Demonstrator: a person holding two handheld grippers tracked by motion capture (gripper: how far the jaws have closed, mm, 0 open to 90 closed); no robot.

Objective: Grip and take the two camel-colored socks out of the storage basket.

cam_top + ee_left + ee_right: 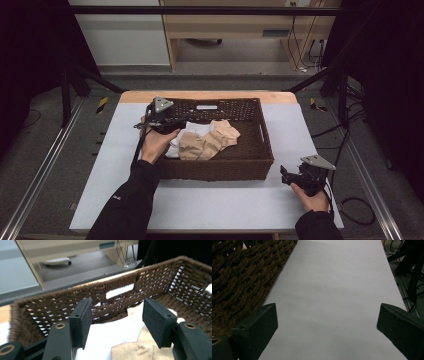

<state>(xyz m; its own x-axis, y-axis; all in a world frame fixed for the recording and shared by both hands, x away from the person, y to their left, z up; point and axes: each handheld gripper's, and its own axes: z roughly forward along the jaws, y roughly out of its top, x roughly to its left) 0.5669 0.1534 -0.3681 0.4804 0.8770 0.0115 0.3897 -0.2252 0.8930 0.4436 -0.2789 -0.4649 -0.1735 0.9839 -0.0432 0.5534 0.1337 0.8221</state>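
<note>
Approach step, seemingly: your left claw [116, 322], jaws apart and empty, hovers over the cloths [207, 140] in the basket [267, 150], frame centre. Next, lower and close. Right claw [287, 176] waits wide open, lower right.

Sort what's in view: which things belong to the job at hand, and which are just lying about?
Likely in the job:
- wicker basket
- white cloth
- beige cloths
- left gripper, open over the cloths
- right gripper, open over the table

Lying about:
- cables on the floor
- cabinet behind
</note>
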